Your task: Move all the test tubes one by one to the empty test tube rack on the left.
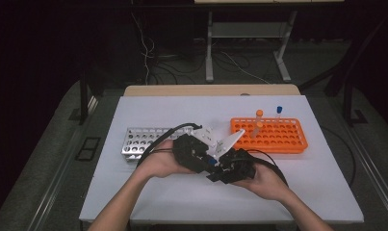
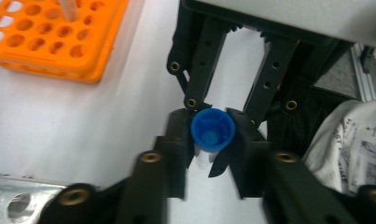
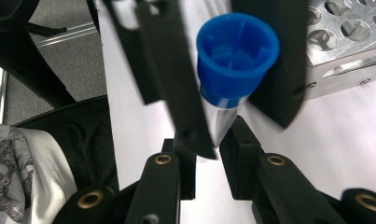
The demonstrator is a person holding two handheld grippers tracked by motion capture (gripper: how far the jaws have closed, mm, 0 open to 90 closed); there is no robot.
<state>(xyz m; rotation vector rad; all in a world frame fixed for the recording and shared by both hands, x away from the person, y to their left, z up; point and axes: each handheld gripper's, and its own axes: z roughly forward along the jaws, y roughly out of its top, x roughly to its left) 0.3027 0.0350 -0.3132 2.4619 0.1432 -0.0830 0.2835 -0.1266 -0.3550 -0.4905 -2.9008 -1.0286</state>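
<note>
A small clear tube with a blue screw cap (image 1: 212, 162) hangs above the white table between both grippers, which meet tip to tip near the front middle. In the left gripper view the cap (image 2: 212, 129) faces the camera. My left gripper (image 2: 210, 140) is shut on the tube just under the cap. In the right gripper view the cap (image 3: 234, 51) stands up large, and the tube's cone-shaped tip sits in the narrow gap of my right gripper (image 3: 209, 149), which is shut on it. The left gripper's blurred jaws flank the cap there.
An orange tube rack (image 1: 288, 142) stands at the back right, holding an orange-capped tube (image 1: 259, 113) and a blue-capped tube (image 1: 279, 109). A silver metal rack (image 1: 134, 139) with several empty holes lies at the left. Cables trail from both grippers.
</note>
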